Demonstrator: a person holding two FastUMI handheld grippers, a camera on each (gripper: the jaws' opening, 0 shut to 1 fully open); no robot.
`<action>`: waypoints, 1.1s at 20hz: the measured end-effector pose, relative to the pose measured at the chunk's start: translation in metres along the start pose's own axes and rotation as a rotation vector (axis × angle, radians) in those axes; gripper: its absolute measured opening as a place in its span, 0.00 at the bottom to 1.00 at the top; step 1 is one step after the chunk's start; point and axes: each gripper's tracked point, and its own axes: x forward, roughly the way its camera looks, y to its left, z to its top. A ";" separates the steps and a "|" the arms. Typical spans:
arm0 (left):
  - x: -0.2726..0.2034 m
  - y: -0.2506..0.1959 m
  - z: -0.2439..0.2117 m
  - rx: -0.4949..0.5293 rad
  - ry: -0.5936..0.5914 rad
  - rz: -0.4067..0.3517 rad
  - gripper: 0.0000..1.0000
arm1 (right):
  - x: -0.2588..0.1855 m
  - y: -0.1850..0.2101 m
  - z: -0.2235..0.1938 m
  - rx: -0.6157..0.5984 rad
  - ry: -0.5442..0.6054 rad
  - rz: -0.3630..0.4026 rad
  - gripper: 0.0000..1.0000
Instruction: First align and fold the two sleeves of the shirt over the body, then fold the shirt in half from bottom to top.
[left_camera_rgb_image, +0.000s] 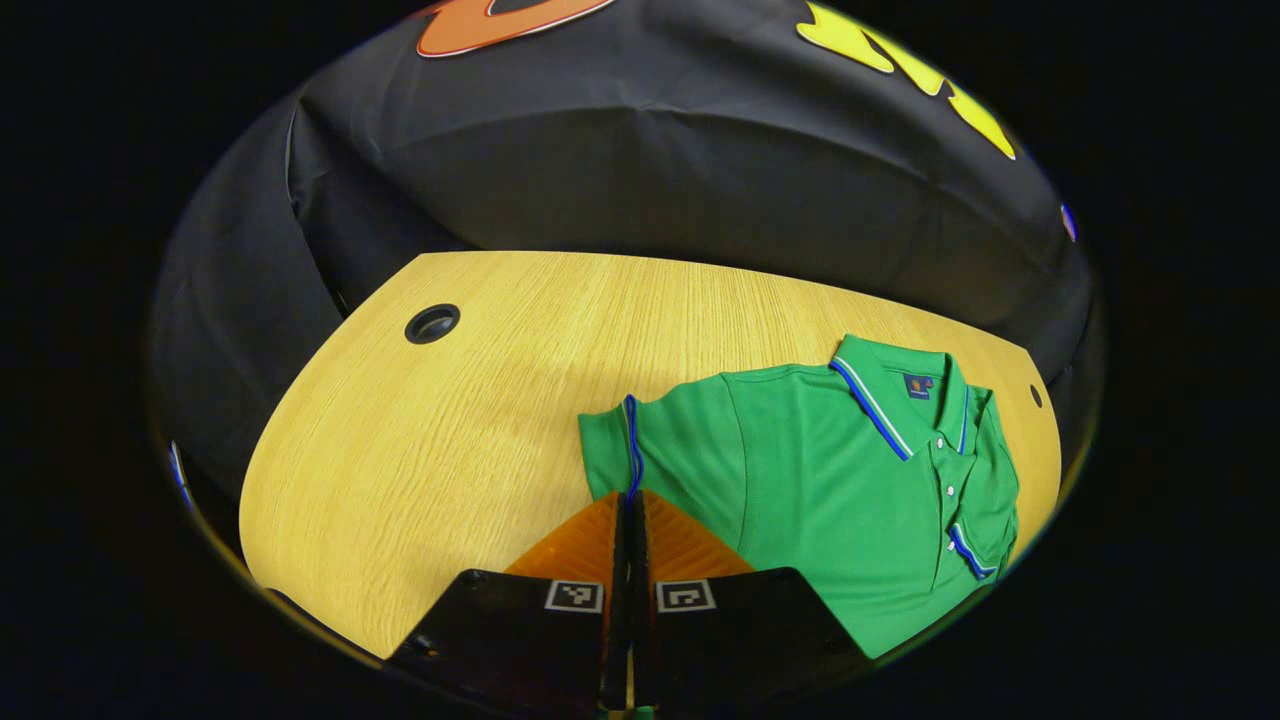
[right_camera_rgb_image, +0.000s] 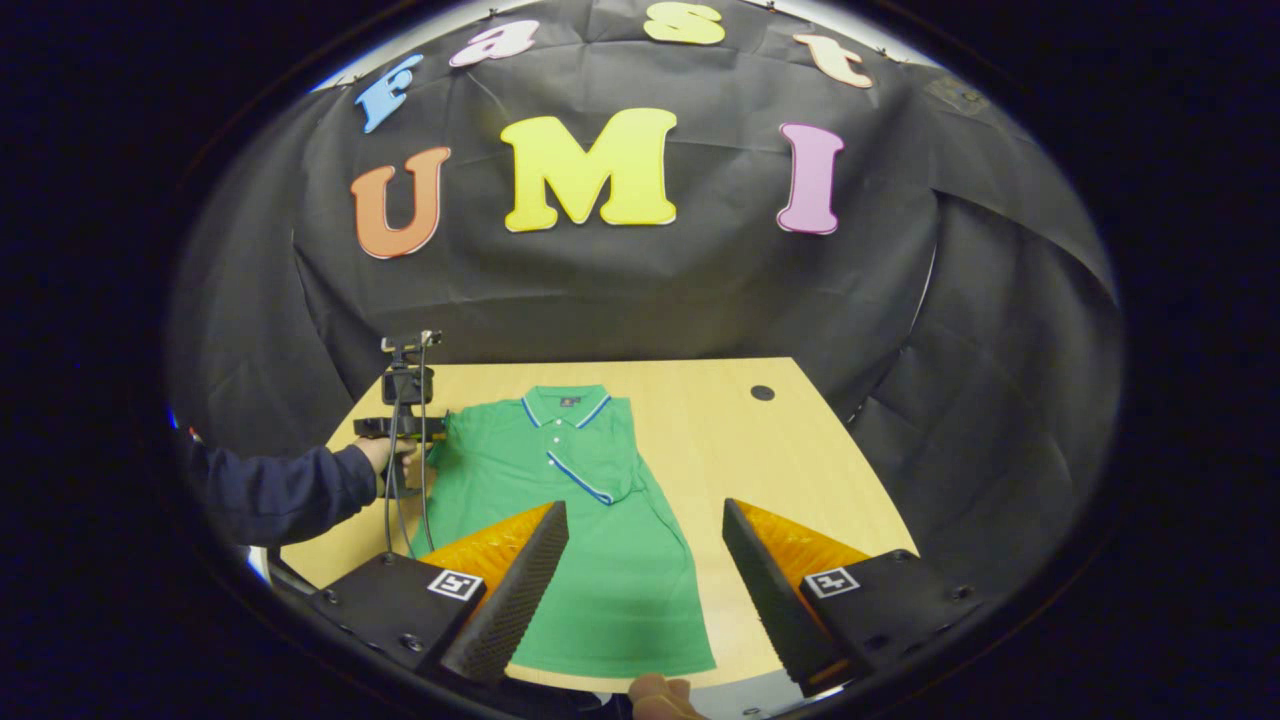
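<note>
Shirt (right_camera_rgb_image: 590, 530) — green, short-sleeved, with a blue-and-white striped collar — lies flat on the wooden surface (right_camera_rgb_image: 790, 470), collar toward the black cloth wall and hem toward the near edge. In the right gripper view, one sleeve (right_camera_rgb_image: 605, 470) is already folded across the chest, its striped cuff lying diagonally below the collar. The other sleeve (left_camera_rgb_image: 660, 440) sticks out sideways from the body, its blue-piped cuff edge facing the left hand-held gripper (left_camera_rgb_image: 632, 510).

That left hand-held gripper has its two fingers pressed together, and the cuff edge of the sleeve runs straight into the seam between their tips, so it appears clamped on the sleeve. In the right gripper view the same tool is seen at the shirt's far side, held by a hand (right_camera_rgb_image: 385, 455) in a dark sleeve.

The right hand-held gripper (right_camera_rgb_image: 645, 520) hangs above the lower half of the shirt with its fingers spread wide apart, holding nothing. A round cable hole (right_camera_rgb_image: 762, 393) sits in the surface beyond the shirt.
</note>
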 end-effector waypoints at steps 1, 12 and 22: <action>0.000 0.003 0.000 0.016 0.005 0.009 0.04 | 0.001 0.000 0.001 0.004 -0.003 0.001 1.00; -0.020 -0.028 0.033 0.121 -0.053 -0.007 0.03 | 0.001 -0.020 0.018 0.050 -0.039 0.017 1.00; -0.036 -0.111 0.040 0.226 -0.098 -0.133 0.03 | 0.011 -0.033 0.017 0.118 -0.022 0.024 1.00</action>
